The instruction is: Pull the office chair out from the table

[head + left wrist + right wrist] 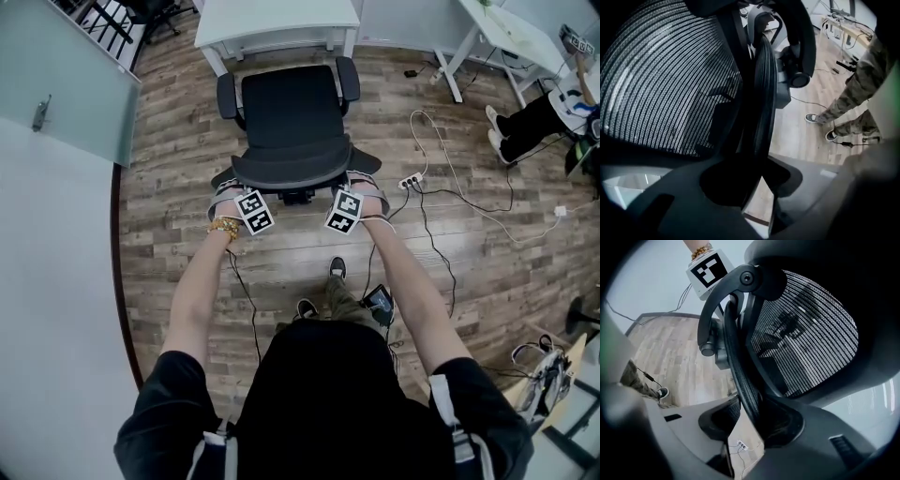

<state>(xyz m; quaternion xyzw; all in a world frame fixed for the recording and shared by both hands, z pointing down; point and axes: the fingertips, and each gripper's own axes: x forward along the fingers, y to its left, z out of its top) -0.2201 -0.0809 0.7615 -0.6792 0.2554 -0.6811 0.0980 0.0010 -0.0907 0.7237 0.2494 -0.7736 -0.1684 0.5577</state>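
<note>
The black office chair (291,117) stands on the wood floor a little back from the white table (277,23), seat toward the table and mesh backrest (291,169) toward me. My left gripper (246,195) is shut on the backrest's top rim at its left end, and my right gripper (349,195) is shut on the right end. In the left gripper view the backrest rim (761,93) runs down between the jaws of the left gripper (754,183). The right gripper view shows the rim (740,376) passing between the jaws of the right gripper (750,427), with mesh (806,333) beside it.
A power strip (411,180) and loose cables lie on the floor right of the chair. A second desk (506,33) with a seated person (534,117) is at the far right. A glass partition (66,84) runs along the left. My own feet (336,270) are behind the chair.
</note>
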